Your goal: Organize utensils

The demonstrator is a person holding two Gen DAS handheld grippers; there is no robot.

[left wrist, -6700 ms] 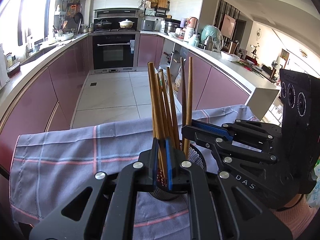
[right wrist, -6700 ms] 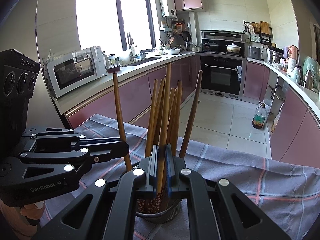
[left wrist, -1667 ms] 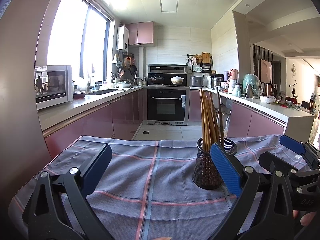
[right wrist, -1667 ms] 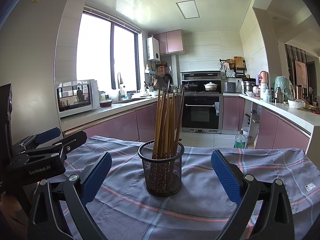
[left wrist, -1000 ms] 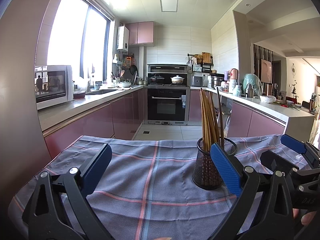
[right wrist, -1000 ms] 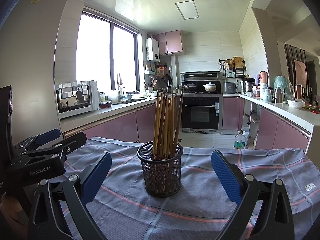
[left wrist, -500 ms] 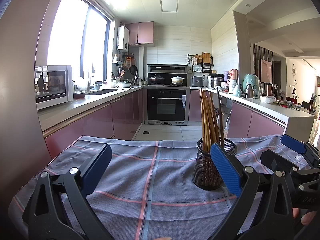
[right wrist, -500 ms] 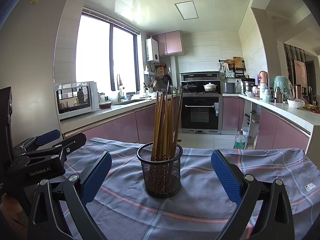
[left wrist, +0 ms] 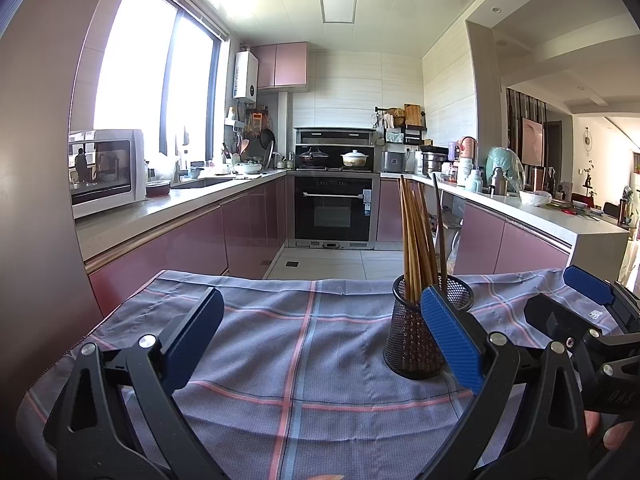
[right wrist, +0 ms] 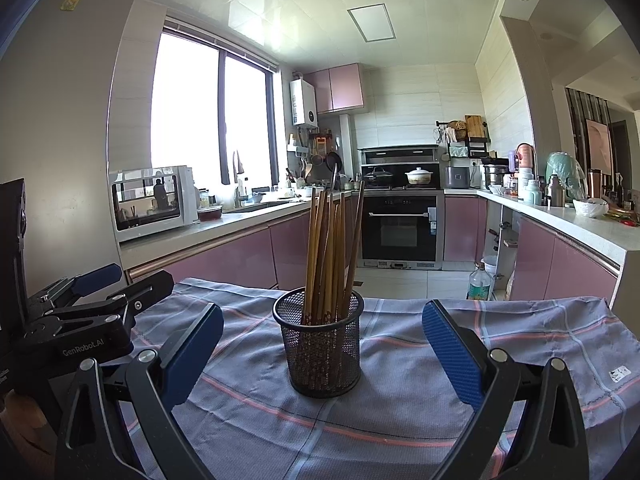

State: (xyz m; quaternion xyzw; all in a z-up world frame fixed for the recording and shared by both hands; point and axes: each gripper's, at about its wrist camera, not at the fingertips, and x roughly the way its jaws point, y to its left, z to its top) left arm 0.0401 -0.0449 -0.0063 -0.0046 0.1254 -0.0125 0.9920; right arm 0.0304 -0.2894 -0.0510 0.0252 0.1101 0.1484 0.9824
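A black mesh cup stands upright on the checked cloth and holds several wooden chopsticks standing on end. In the left wrist view the cup sits right of centre, partly behind my right finger pad, with the chopsticks rising from it. My left gripper is wide open and empty, back from the cup. My right gripper is wide open and empty, with the cup centred beyond its fingers. The right gripper also shows at the right edge of the left wrist view, and the left gripper at the left of the right wrist view.
The grey-blue cloth with pink lines covers the table. Beyond its far edge lie a tiled floor, pink cabinets and an oven. A water bottle stands on the floor at the right.
Over the last second almost nothing has moved. Earlier, both grippers were shut on chopsticks in the cup; now both are open and drawn back from it.
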